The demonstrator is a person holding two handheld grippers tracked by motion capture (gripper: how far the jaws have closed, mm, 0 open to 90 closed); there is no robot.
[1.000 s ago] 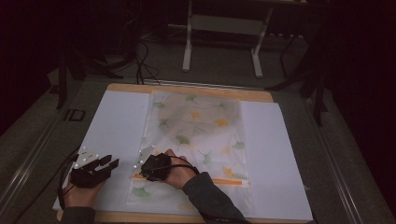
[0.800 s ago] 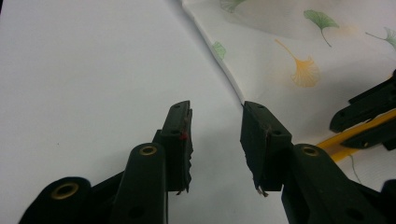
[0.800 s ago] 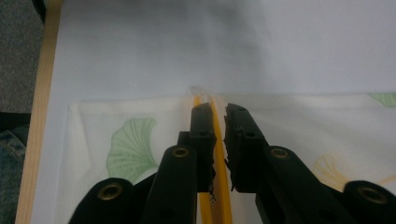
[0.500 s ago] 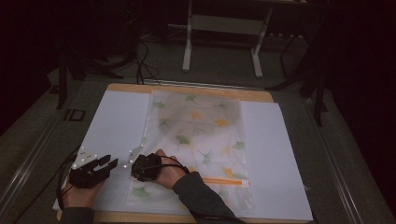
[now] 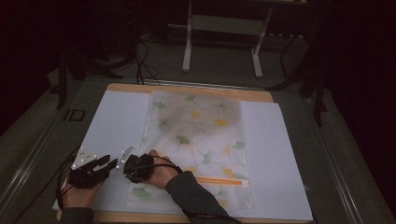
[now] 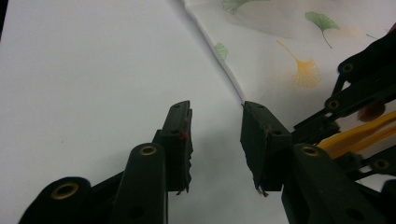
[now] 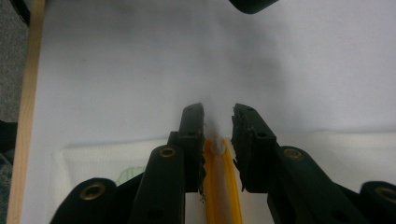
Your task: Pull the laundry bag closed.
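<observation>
A translucent zip bag (image 5: 201, 126) printed with ginkgo leaves lies flat on a white sheet (image 5: 116, 116). Its orange zip track (image 5: 219, 181) runs across the near end. My right gripper (image 5: 128, 169) sits at the bag's near left corner, pointing left. In the right gripper view its jaws (image 7: 218, 114) hold the small white slider (image 7: 216, 143) on the orange track (image 7: 223, 186). My left gripper (image 5: 111, 162) rests just left of it on the sheet, open with nothing between its jaws (image 6: 215, 112). The bag's left edge (image 6: 233, 79) runs just ahead of them.
The sheet covers a wooden table (image 5: 187, 89) whose far edge shows. Cables (image 5: 60, 186) trail off the table's left side. A metal stand (image 5: 224, 42) is on the dark floor beyond the table. Bare white sheet (image 5: 275, 149) lies right of the bag.
My right gripper has slid left along the zip track toward the bag's left edge, closing in on the left gripper. The left gripper has stayed nearly still.
</observation>
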